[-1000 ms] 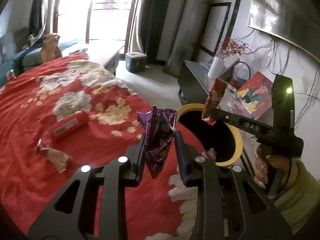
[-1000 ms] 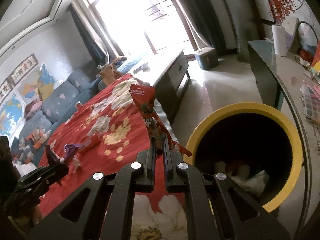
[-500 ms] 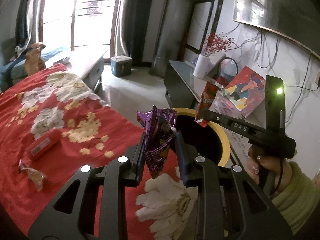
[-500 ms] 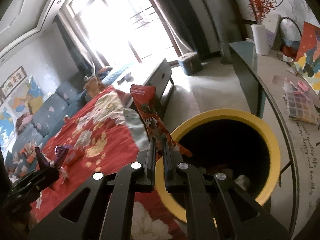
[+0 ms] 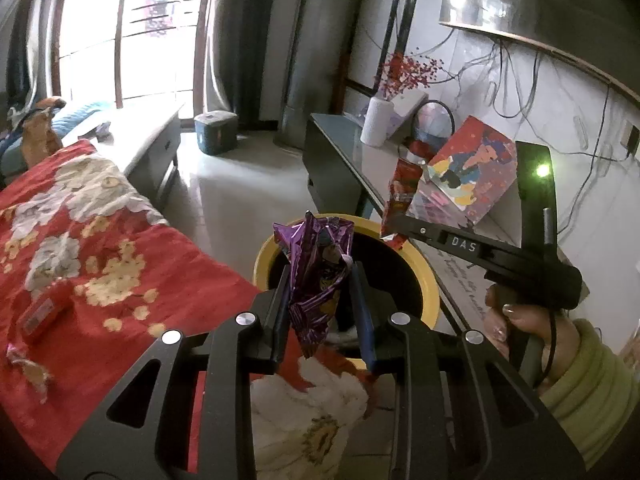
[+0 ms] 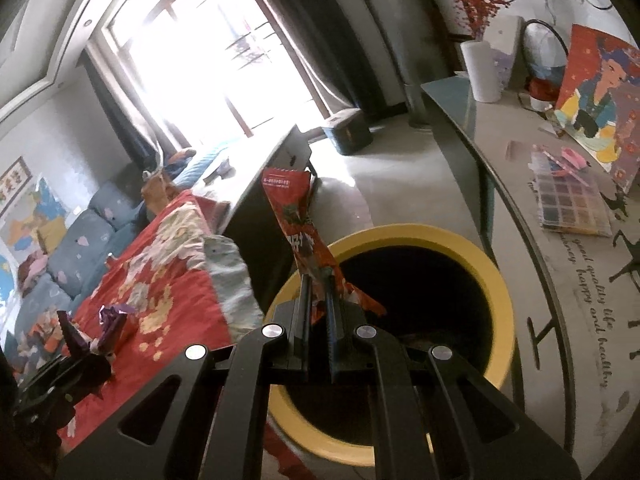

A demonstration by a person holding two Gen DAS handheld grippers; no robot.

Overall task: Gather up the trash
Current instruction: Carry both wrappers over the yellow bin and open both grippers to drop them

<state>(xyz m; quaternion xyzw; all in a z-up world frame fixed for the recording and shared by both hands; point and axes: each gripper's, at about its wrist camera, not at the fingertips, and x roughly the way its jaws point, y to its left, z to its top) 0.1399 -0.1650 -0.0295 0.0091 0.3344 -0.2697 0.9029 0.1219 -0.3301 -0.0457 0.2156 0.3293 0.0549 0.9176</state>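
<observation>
Wrappers, purple and red, clamped in both tools over yellow-rimmed bin.

Both wrappers carried nearer, purple wrapper and red wrapper over yellow bin

From my left wrist camera, the yellow-rimmed bin has its near rim hidden behind the purple wrapper and my left gripper. The bin's inside is too dark for me to make out what lies there. The sleeve behind the right hand runs off the frame's edge. On the red blanket, a small wrapper at the left edge is too blurred to read. The window is blown out white, so I see nothing outside.
</observation>
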